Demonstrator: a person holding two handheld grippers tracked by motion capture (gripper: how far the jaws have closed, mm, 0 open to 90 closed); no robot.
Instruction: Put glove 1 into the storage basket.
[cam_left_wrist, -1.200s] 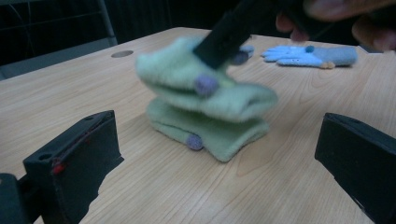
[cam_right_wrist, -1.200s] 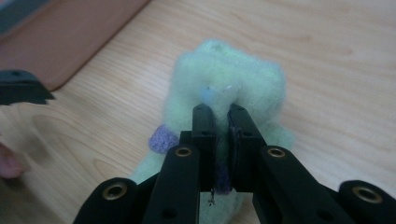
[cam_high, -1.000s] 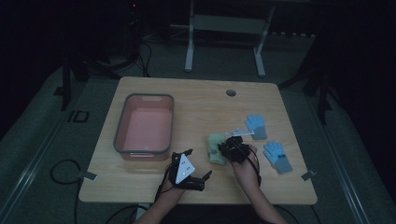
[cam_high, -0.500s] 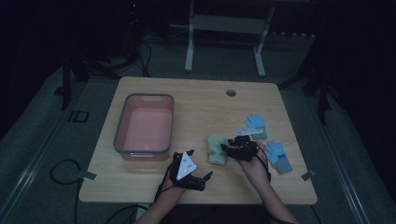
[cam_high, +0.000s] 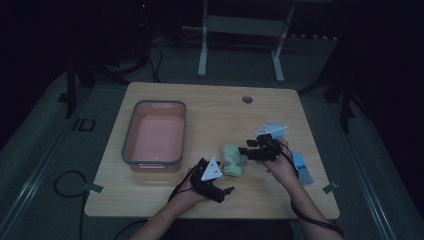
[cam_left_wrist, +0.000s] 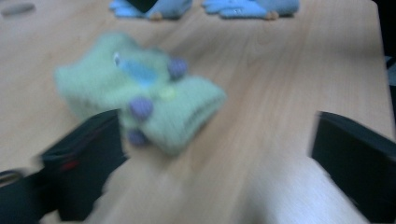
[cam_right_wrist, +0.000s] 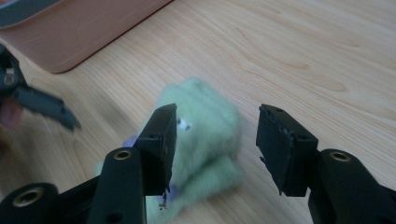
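Item: folded green sock (cam_high: 233, 159), lying on the wooden table (cam_high: 210, 107) toward its near edge, between the two grippers; purple dots are showing on it in the left gripper view (cam_left_wrist: 140, 95).

Right gripper (cam_high: 248, 148): hovering just beside the sock on its right, its jaws having just been opening; they are standing apart with nothing pressed between them, the sock (cam_right_wrist: 203, 135) lying beyond and below.

Left gripper (cam_high: 223, 191): sitting near the table's front edge, jaws standing wide, having just been closing a little, gripping nothing.

Blue gloves (cam_high: 274, 129): lying right of the right gripper, partly behind it.

Pink bin (cam_high: 155, 135): sitting well apart to the left.
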